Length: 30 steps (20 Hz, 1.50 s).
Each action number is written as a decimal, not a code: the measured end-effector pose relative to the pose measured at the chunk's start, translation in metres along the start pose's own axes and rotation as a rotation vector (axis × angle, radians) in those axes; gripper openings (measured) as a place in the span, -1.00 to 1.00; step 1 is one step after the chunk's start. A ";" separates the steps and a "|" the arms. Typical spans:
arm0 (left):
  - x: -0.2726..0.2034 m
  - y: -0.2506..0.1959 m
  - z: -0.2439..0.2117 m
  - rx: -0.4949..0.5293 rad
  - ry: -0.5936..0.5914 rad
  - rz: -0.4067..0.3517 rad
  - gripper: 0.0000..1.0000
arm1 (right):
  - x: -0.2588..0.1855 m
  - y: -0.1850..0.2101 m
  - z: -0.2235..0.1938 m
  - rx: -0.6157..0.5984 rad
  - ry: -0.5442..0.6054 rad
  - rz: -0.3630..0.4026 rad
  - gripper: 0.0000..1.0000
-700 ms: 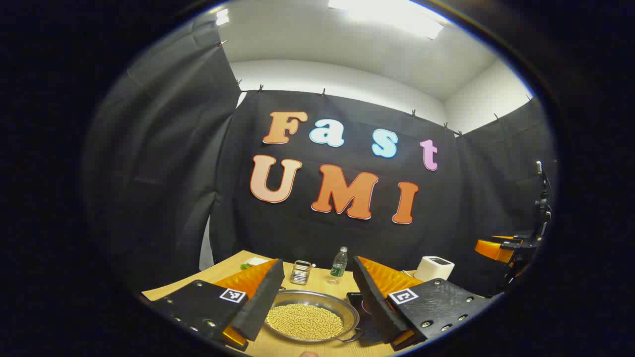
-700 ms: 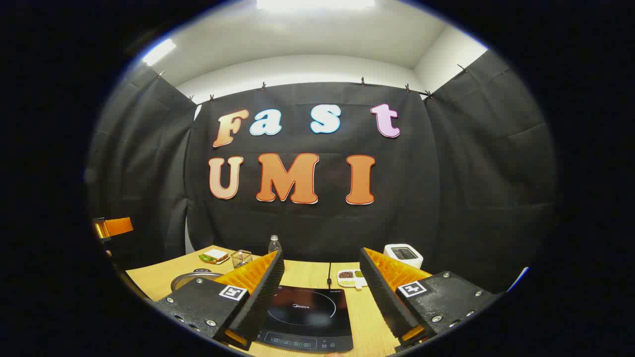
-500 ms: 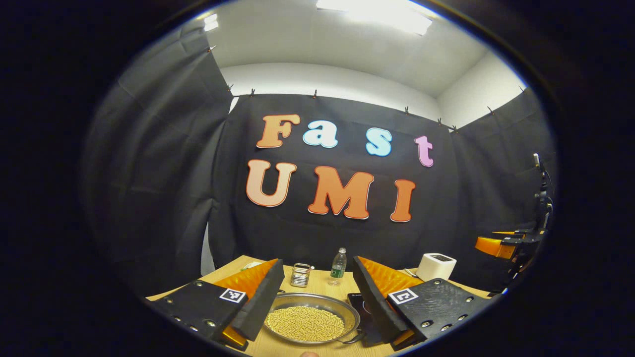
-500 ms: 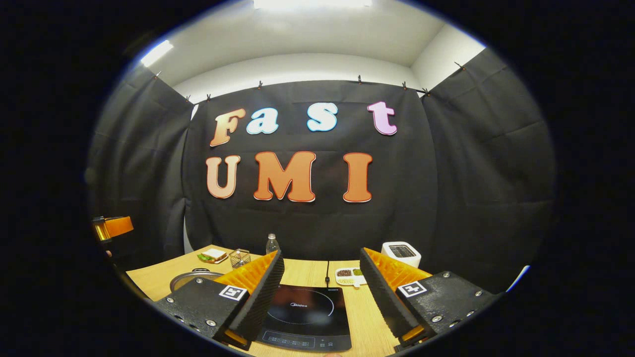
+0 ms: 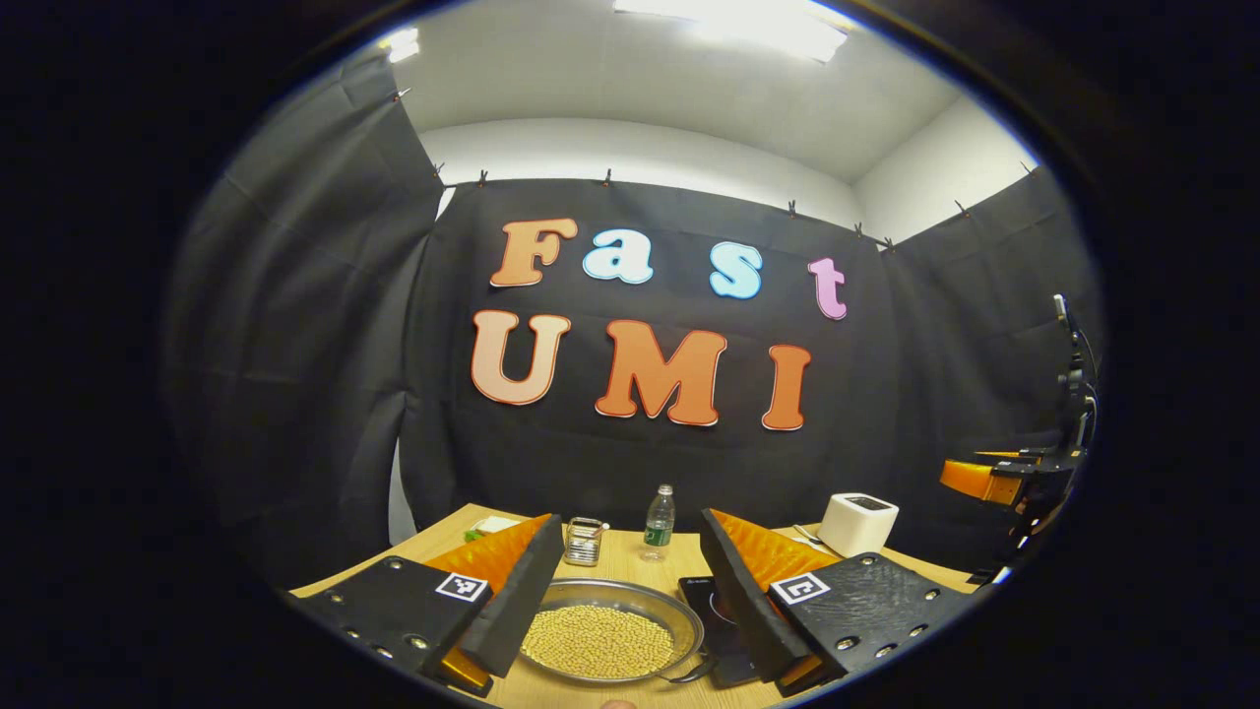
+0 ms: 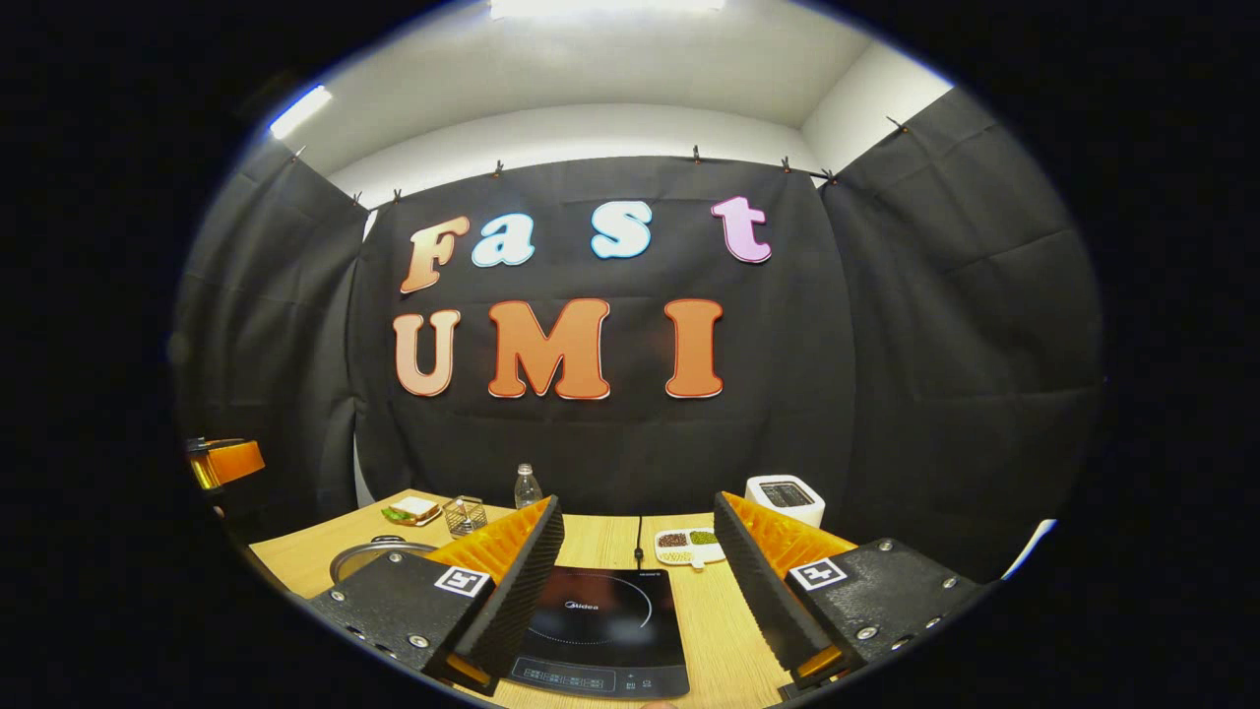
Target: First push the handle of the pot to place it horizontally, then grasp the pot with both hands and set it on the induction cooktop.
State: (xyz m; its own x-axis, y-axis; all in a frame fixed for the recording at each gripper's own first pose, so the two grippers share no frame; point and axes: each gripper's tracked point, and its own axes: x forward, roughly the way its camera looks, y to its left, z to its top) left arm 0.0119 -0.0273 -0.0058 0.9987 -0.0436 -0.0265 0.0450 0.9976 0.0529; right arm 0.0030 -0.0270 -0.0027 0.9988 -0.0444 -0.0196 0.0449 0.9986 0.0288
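Note:
A shallow metal pot [image 5: 612, 635] full of pale beans sits on the wooden table, between the fingers of my left gripper [image 5: 630, 551], which is open and held above it. One loop handle [image 5: 686, 674] sticks out at the pot's near right. The black induction cooktop [image 6: 602, 630] lies flat ahead of my right gripper [image 6: 640, 542], also open and empty. The cooktop's edge [image 5: 711, 611] is just right of the pot. The pot's rim [image 6: 369, 553] peeks out left of the right gripper's left finger. The right gripper [image 5: 994, 480] hangs at the far right in the left gripper view.
At the table's back stand a water bottle [image 5: 658, 520], a small wire basket [image 5: 583, 542], a white box appliance [image 5: 858, 524] and a plate with a sandwich [image 6: 411, 511]. A white dish of beans [image 6: 687, 545] lies behind the cooktop, beside its cord [image 6: 639, 537].
Both grippers have turned slightly, so the scene has slid left in both views. Pot and cooktop have stayed where they were. Both grippers remain open.

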 end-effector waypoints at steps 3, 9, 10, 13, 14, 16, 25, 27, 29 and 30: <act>0.001 0.000 0.000 0.002 0.003 -0.001 0.77 | 0.000 -0.003 0.001 -0.001 -0.003 -0.005 0.90; 0.003 -0.001 0.000 -0.003 0.004 -0.009 0.77 | -0.001 -0.008 0.000 0.006 -0.004 -0.013 0.90; 0.003 -0.002 -0.001 -0.006 0.008 -0.010 0.77 | -0.001 -0.011 0.000 0.009 -0.004 -0.015 0.90; 0.006 -0.005 -0.007 -0.016 0.024 -0.030 0.80 | -0.001 -0.014 0.000 0.015 -0.002 -0.021 0.89; 0.007 -0.009 -0.009 -0.012 0.030 -0.044 0.85 | -0.001 -0.015 -0.001 0.016 -0.001 -0.021 0.90; 0.008 -0.013 -0.008 0.007 0.030 -0.042 0.54 | 0.000 -0.014 -0.004 0.015 0.006 -0.018 0.90; 0.012 -0.026 -0.029 -0.048 0.063 -0.109 -0.85 | 0.001 -0.018 -0.016 0.013 0.030 -0.017 0.90; 0.008 -0.035 -0.040 -0.116 0.082 -0.149 -0.96 | 0.001 -0.020 -0.017 0.015 0.029 -0.022 0.90; 0.003 -0.027 -0.058 -0.122 0.122 -0.144 -0.96 | 0.001 -0.022 -0.019 0.017 0.027 -0.027 0.90; 0.001 -0.021 -0.066 -0.091 0.142 -0.129 -0.96 | 0.001 -0.023 -0.021 0.015 0.028 -0.029 0.90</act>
State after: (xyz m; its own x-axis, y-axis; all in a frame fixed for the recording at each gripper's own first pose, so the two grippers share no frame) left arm 0.0103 -0.0448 -0.0730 0.9712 -0.1694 -0.1678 0.1631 0.9853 -0.0505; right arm 0.0030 -0.0494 -0.0245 0.9962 -0.0727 -0.0485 0.0748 0.9963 0.0429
